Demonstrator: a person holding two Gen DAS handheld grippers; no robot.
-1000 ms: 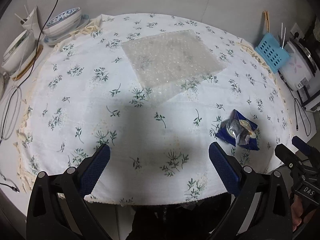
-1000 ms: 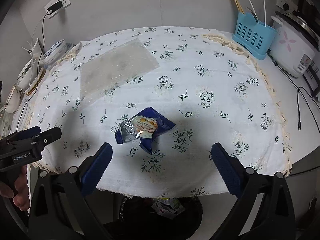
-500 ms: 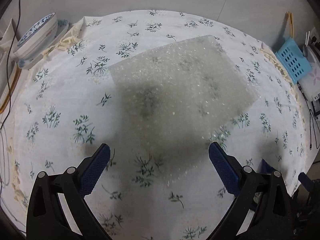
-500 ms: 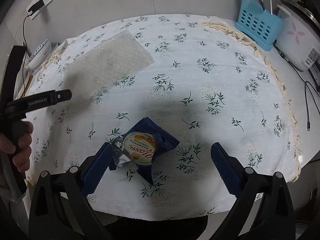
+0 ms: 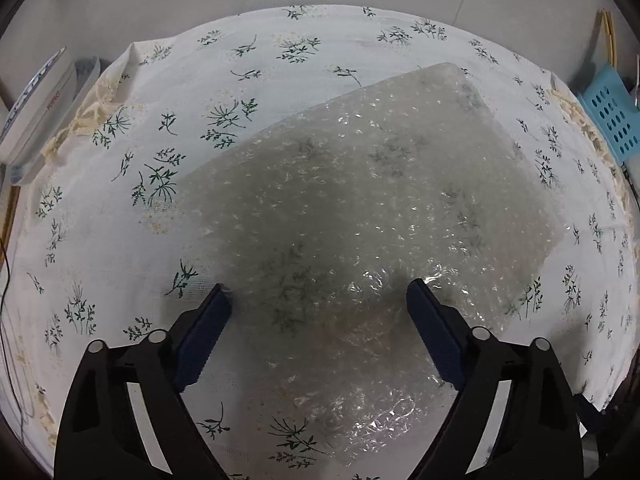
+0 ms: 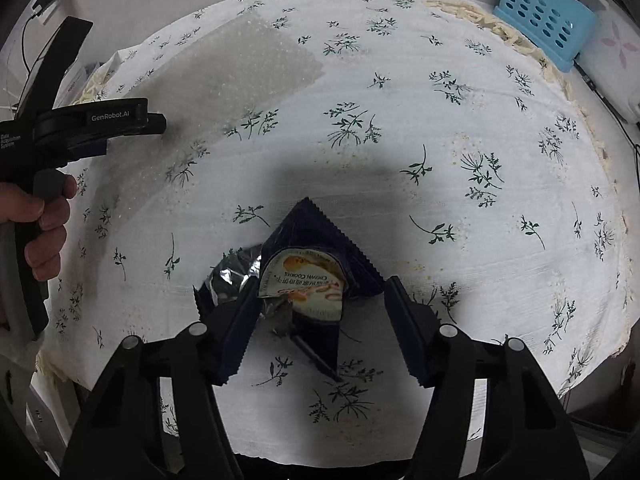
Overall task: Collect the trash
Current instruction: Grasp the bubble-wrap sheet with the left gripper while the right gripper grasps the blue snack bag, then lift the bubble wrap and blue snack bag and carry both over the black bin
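1. Floral white tablecloth (image 5: 304, 60) is covering the round table; stacked bowls (image 5: 32, 108) are sitting at its far left edge.
2. Left gripper (image 5: 318, 300) is pointing steeply down over a clear bubble wrap sheet (image 5: 380, 200) lying flat on the cloth. Its jaws have just been closing but are standing apart, both blue fingertips (image 5: 416, 292) resting on or just above the sheet's near part; contact cannot be judged.
3. In the right wrist view, a hand (image 6: 40, 216) is holding the left tool's grip at the left edge.
4. Right gripper (image 6: 320, 296) is straddling a dark blue cookie wrapper (image 6: 316, 268) near the table's front edge. Its jaws have just been closing; the left pad is touching the crumpled foil, the right pad is sitting just beside the wrapper, not yet pinching.
5. Blue perforated utensil basket (image 6: 548, 12) is standing at the far right, a white appliance (image 6: 612, 48) beside it.
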